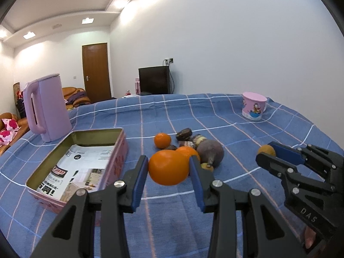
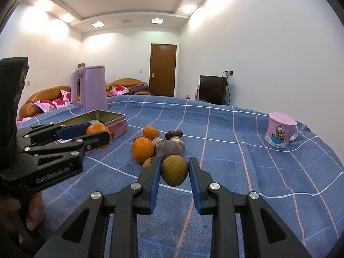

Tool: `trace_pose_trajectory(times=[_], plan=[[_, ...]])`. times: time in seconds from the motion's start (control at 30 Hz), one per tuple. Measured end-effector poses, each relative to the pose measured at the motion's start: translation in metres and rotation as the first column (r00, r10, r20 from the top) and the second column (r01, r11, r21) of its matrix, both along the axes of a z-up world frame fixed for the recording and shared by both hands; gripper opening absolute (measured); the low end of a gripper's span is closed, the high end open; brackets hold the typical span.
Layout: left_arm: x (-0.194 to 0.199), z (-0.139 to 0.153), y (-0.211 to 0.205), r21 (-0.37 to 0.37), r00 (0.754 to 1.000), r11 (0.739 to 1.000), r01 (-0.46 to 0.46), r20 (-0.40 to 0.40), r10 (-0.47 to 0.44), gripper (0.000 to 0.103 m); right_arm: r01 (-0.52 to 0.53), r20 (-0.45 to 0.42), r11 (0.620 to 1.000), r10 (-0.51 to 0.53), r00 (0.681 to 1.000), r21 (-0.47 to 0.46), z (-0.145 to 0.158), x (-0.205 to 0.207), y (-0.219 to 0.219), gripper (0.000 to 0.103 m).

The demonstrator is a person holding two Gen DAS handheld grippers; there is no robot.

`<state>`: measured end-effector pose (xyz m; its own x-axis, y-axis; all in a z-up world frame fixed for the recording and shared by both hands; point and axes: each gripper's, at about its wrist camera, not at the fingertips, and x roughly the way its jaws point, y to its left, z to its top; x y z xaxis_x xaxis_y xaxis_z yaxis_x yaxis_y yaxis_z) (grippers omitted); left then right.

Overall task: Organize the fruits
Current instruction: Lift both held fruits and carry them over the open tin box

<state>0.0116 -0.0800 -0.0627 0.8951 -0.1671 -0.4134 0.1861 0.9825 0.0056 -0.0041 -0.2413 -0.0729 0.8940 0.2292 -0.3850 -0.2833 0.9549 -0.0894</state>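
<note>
My left gripper [image 1: 169, 164] is shut on a large orange [image 1: 168, 167] and holds it above the blue checked cloth, right of the open pink tin [image 1: 117, 150]. In the right wrist view the left gripper [image 2: 97, 134] holds that orange [image 2: 95, 129] in front of the tin [image 2: 117, 124]. My right gripper [image 2: 174, 167] is shut on a brownish-green round fruit [image 2: 174, 169], lifted off the cloth; in the left wrist view the right gripper [image 1: 267, 152] holds that fruit [image 1: 265, 149]. A pile remains: two oranges [image 2: 143, 149] [image 2: 150, 132], a purple fruit [image 2: 171, 148], dark dates [image 2: 174, 134].
A lilac kettle [image 1: 46, 107] stands behind the tin, which holds printed paper [image 1: 81, 167]. A pink cartoon mug [image 2: 279, 132] with a lid stands at the far right of the table [image 2: 236, 193]. Sofas, a door and a dark cabinet lie beyond.
</note>
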Motion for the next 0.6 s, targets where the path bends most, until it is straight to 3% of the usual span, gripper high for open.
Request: trace_pose_trajectory(times=[0.27, 0.6], plan=[[0.011, 0.011, 0.038, -0.011, 0.997, 0.998, -0.069, -0.019, 0.069, 0.041, -0.062, -0.035, 0.998, 0.062, 0.997, 0.024, 0.022, 0.023, 0.021, 0.028], [0.031, 0.018, 0.097, 0.004, 0.982, 0.983, -0.182, -0.045, 0.182, 0.041, -0.207, -0.064, 0.978, 0.205, 0.977, -0.015, 0.043, 0.055, 0.091, 0.028]])
